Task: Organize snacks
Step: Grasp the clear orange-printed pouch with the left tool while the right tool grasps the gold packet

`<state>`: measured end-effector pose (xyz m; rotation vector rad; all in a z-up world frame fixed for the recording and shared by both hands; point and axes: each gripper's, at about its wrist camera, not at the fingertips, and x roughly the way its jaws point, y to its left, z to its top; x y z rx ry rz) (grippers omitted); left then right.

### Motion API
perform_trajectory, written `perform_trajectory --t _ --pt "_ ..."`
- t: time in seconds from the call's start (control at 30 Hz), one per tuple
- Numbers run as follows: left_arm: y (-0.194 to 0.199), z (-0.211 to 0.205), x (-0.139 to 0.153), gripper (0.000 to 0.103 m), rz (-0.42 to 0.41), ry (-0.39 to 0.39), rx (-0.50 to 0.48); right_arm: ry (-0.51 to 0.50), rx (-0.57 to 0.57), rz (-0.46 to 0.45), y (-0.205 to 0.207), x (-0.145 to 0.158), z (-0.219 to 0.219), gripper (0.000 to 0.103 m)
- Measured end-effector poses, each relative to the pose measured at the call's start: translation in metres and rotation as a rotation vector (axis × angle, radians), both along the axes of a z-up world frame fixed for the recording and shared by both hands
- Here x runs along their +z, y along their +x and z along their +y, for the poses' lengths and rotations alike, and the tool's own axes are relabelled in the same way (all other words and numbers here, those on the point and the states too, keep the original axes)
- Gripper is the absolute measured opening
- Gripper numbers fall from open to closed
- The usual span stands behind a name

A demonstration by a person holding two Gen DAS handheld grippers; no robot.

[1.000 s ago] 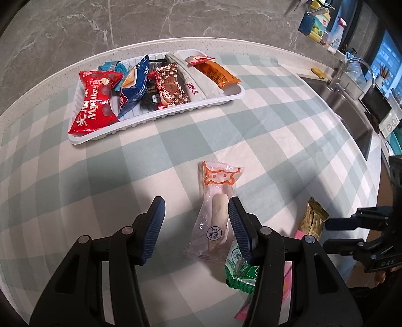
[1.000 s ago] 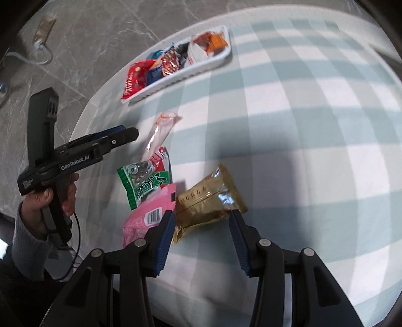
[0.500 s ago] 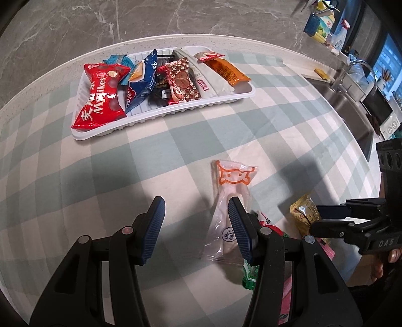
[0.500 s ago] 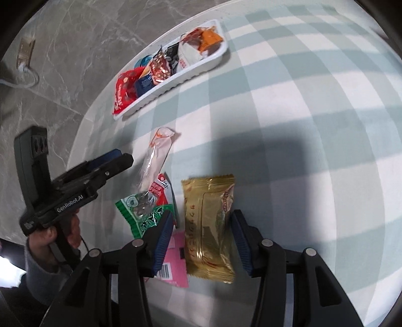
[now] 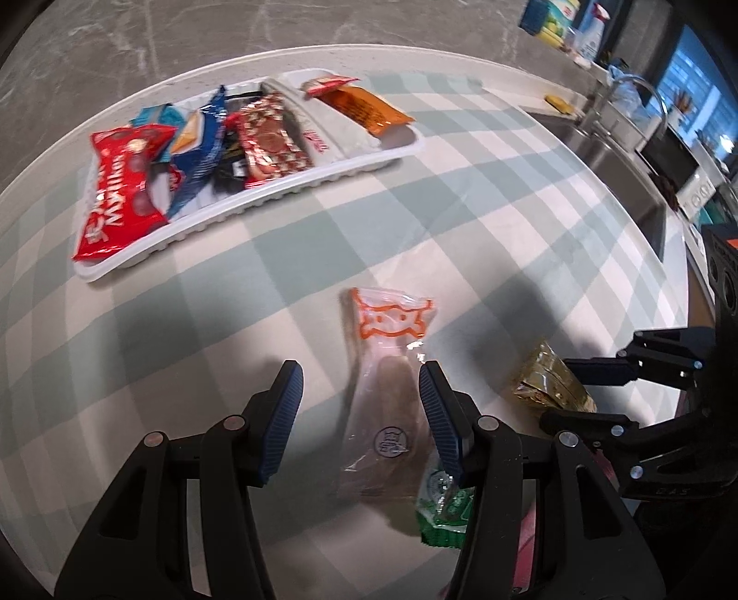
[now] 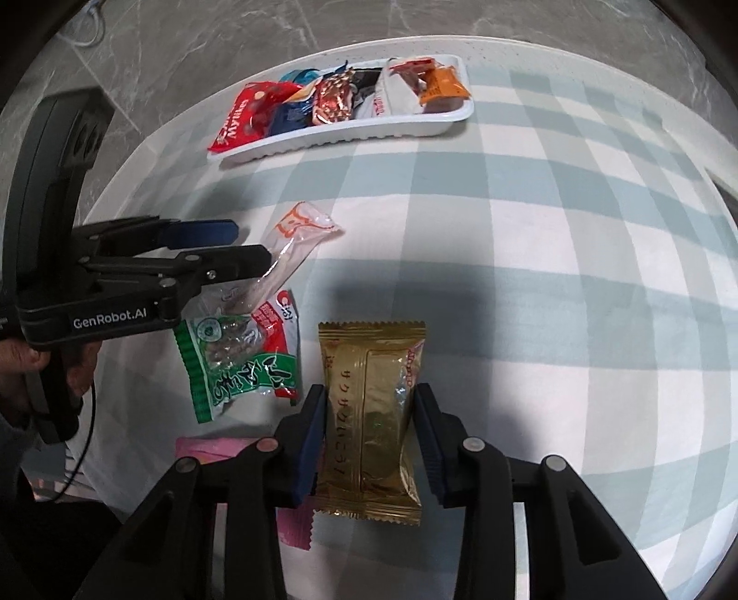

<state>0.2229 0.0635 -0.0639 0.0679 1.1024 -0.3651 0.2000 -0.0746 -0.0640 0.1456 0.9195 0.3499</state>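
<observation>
A white tray [image 5: 323, 180] with several snack packs stands at the far side of the checked table; it also shows in the right wrist view [image 6: 401, 127]. A clear packet with an orange cat print [image 5: 387, 392] lies near me, also in the right wrist view [image 6: 295, 244]. My left gripper [image 5: 360, 415] is open, its right finger at the packet's edge. A gold packet [image 6: 371, 415] lies between the fingers of my right gripper [image 6: 369, 438], which is open around it; the packet also shows in the left wrist view [image 5: 549, 385]. A green packet [image 6: 235, 360] and a pink one [image 6: 217, 450] lie beside it.
A sink and counter [image 5: 618, 152] with bottles stand at the far right. The table edge [image 6: 138, 461] runs close on the near left, with the grey marble floor [image 6: 184, 37] beyond.
My right gripper has lined up over the gold packet, which now lies lengthwise between its fingers. My left gripper has shifted right, toward the clear packet.
</observation>
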Motion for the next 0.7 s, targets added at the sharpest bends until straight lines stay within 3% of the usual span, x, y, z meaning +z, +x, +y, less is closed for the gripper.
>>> perform_trajectory --t 0.2,0.33,0.5,0.53,0.57,0.63,0.7 --pt "0.000 -0.015 -0.007 0.051 0.014 0.026 -0.052 -0.091 0.021 -0.034 -0.004 0.000 0.009 0.038" --pt "-0.001 -0.023 -0.015 0.051 0.010 0.078 -0.069 -0.115 0.027 -0.046 -0.005 0.001 0.010 0.037" --pt "0.000 -0.023 -0.017 0.050 0.001 0.078 -0.071 -0.122 0.026 -0.056 -0.005 0.000 0.011 0.036" --pt "0.000 -0.023 -0.017 0.049 0.000 0.077 -0.071 -0.120 0.025 -0.058 -0.006 0.000 0.011 0.036" --pt "0.000 -0.023 -0.017 0.039 -0.009 0.084 -0.068 -0.117 0.023 -0.058 -0.005 0.000 0.011 0.036" --pt "-0.001 -0.022 -0.016 0.030 -0.018 0.095 -0.068 -0.111 0.021 -0.061 -0.006 0.000 0.010 0.035" --pt "-0.001 -0.019 -0.016 0.027 -0.017 0.083 -0.060 -0.096 0.019 -0.059 -0.005 0.000 0.007 0.034"
